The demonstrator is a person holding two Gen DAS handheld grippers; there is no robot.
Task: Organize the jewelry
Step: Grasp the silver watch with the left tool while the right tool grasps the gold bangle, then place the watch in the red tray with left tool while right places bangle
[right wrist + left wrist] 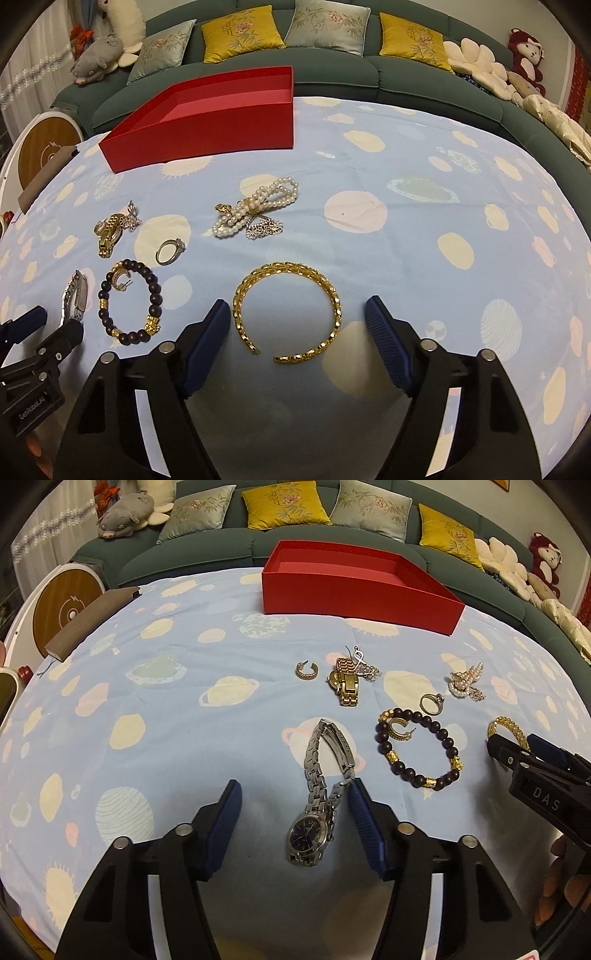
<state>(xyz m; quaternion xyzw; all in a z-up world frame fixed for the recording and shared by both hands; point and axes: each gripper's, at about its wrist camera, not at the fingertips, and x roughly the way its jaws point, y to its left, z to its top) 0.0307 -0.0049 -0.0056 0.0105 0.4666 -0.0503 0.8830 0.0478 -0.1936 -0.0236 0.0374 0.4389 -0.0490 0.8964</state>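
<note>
A silver watch (309,832) with a dark dial lies on the blue planet-print cloth between the fingers of my left gripper (291,794). The jaws stand apart; the right pad sits right at the strap's end. A gold open bangle (288,268) lies flat between the spread fingers of my right gripper (297,312), with a gap on both sides. Beyond lie a dark bead bracelet (418,781) with a gold hoop earring (397,731) inside it, a ring (439,698), a gold watch (347,683), a pearl strand (255,206) and another hoop earring (304,676). An open red box (354,594) stands behind them.
The red box (207,129) looks empty as far as its inside shows. A brown notebook (92,620) lies at the cloth's far left edge, beside a round wooden-faced device (62,602). A green sofa (406,81) with cushions and plush toys runs behind the table.
</note>
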